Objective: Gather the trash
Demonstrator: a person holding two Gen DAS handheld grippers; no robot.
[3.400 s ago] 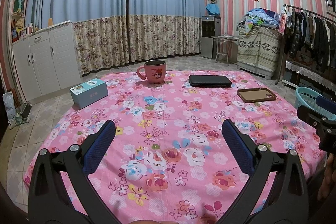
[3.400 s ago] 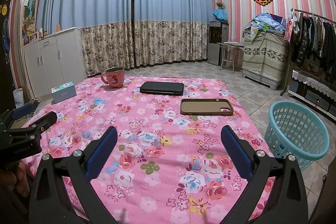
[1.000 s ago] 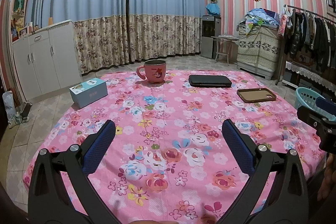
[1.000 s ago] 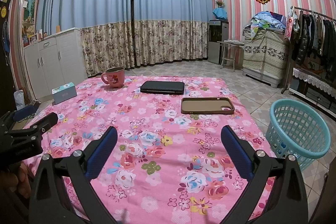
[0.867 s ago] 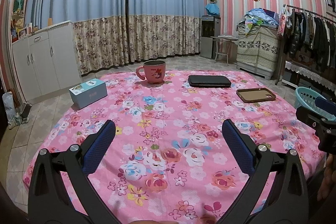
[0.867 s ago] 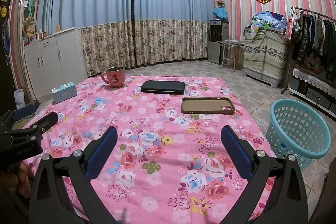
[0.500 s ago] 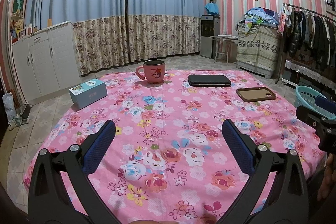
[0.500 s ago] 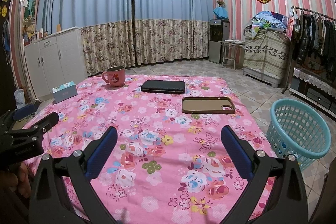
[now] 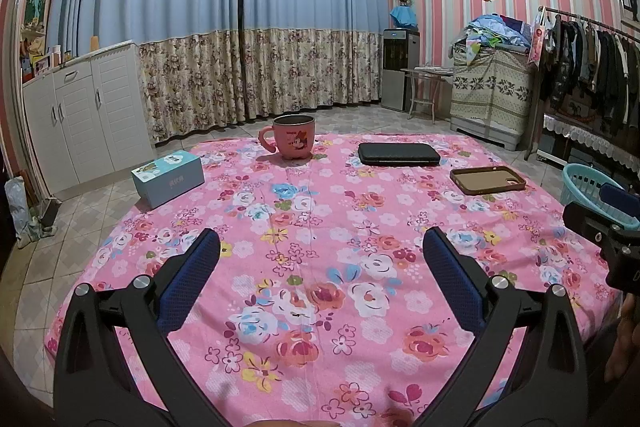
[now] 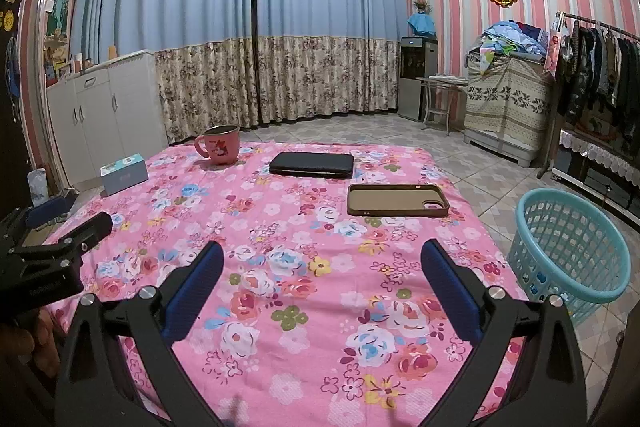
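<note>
I see left gripper (image 9: 320,251) spread wide, empty | right gripper (image 10: 322,261) likewise; both over pink floral tablecloth (image 10: 280,227) | turquoise plastic basket (image 10: 568,247) beside it

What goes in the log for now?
left gripper: open, empty | right gripper: open, empty | basket: beside table | trash: none held
</note>
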